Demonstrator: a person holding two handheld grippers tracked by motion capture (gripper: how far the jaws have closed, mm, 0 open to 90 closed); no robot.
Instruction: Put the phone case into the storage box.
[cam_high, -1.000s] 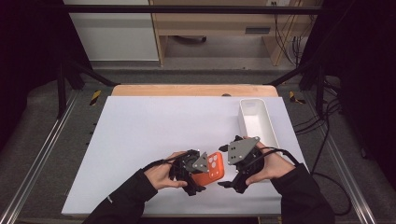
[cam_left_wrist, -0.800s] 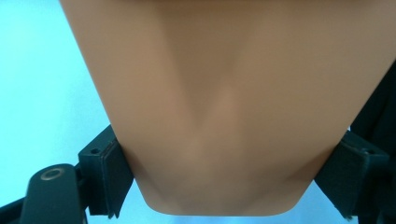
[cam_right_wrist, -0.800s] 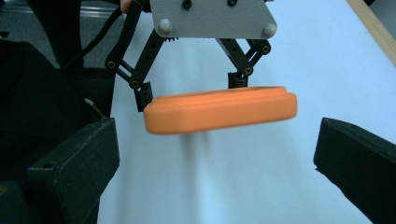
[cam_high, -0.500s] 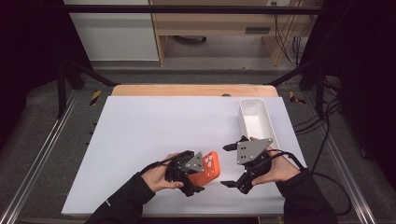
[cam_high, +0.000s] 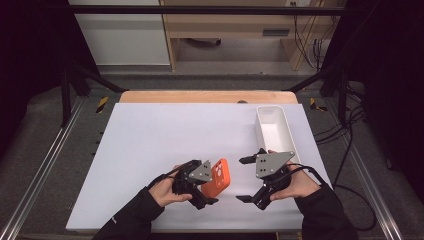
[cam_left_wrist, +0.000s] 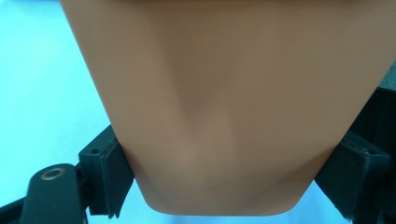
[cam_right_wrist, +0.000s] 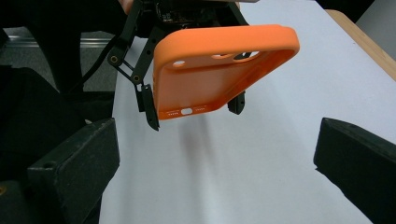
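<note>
high view shows your left gripper (cam_high: 207, 192) clamped on the orange phone case (cam_high: 217, 178), holding it up off the white table (cam_high: 150, 145) near your edge. left gripper view has both pads pressed on the sides of the case (cam_left_wrist: 224, 102), so that hold looks good. your right gripper (cam_high: 247, 179) is just beside the case with its jaws spread wide and nothing in them. right gripper view looks at the open side of the case (cam_right_wrist: 219, 70), with the camera holes and the little plug hole facing you.

it looks like you want to take the case with your right gripper. line its jaws up with the free end, one jaw on each long side. go in slow. squeeze on the thick rim, not the thin soft middle, or it may bend and slip. keep your left hand tight until the right one grips well. the white bin (cam_high: 272, 127) sits behind, well apart.
</note>
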